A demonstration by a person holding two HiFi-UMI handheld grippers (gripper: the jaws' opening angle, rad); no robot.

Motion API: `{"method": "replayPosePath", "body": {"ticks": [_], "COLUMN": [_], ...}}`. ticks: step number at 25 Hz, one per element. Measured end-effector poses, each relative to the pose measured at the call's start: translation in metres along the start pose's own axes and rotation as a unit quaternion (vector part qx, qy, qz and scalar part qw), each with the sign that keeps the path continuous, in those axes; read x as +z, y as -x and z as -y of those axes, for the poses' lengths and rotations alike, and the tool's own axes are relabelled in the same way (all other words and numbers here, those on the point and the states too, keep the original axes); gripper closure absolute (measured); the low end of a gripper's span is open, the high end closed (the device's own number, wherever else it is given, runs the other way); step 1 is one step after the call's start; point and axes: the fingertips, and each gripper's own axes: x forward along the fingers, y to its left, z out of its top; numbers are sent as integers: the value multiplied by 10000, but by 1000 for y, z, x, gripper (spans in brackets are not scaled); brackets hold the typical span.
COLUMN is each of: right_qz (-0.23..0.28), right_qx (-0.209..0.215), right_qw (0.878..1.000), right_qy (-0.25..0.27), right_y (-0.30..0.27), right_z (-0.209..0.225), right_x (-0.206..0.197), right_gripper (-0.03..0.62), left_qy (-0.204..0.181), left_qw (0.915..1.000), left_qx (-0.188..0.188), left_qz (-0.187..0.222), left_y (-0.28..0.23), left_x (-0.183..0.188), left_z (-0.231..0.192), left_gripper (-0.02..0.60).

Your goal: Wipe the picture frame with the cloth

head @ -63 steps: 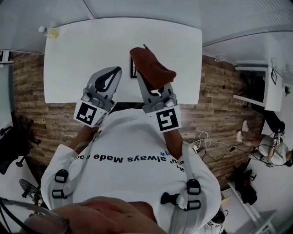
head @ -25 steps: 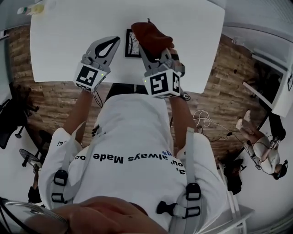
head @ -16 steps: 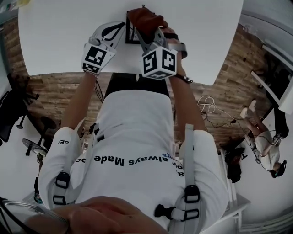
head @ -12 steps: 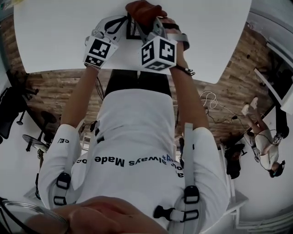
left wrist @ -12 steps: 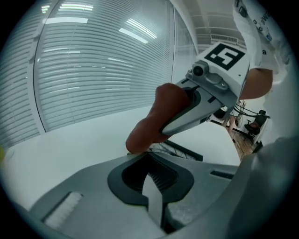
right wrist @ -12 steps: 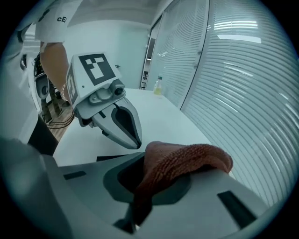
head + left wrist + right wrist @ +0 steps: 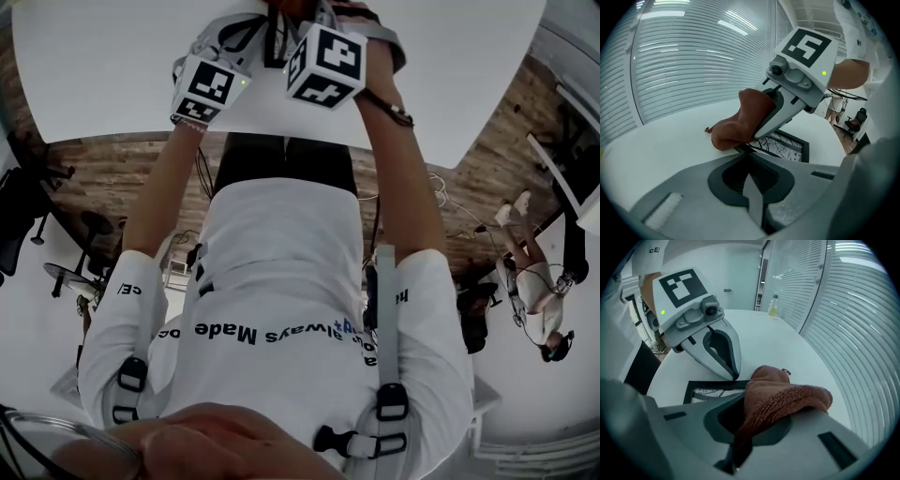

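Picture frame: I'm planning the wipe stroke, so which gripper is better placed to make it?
Right. The right gripper is shut on the brown cloth, which sits at the picture frame corner; the left gripper is shut and empty, its tip at the frame's edge.

Open table (image 7: 787, 348) beyond picture frame (image 7: 701, 392), left gripper (image 7: 731, 375) and cloth (image 7: 787, 399) crowding it, bottle (image 7: 773, 305) far off

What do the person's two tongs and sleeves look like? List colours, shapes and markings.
Both the left tongs and right tongs are pale grey plastic, tapering to a point around a dark teardrop-shaped opening. Each carries a white cube with black square markers and a small green light. The person wears a white short-sleeved shirt.
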Motion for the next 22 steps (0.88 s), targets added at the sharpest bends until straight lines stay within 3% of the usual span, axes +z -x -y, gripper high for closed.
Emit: {"method": "replayPosePath", "body": {"ticks": [13, 22], "right_qz": [-190, -244], "right_qx": [473, 904], "right_qw": [9986, 9952], "right_qy": [150, 274], "right_y": [7, 17], "right_z": [-42, -88], "right_x": [-3, -6], "right_gripper": [574, 574], "left_qy": [-192, 8], "left_qw": [9998, 9998], "left_qx": [-27, 101], "left_qz": [74, 141], "left_y": [15, 29], "left_x": [-4, -6], "left_z": [1, -7], "left_gripper": [580, 580]}}
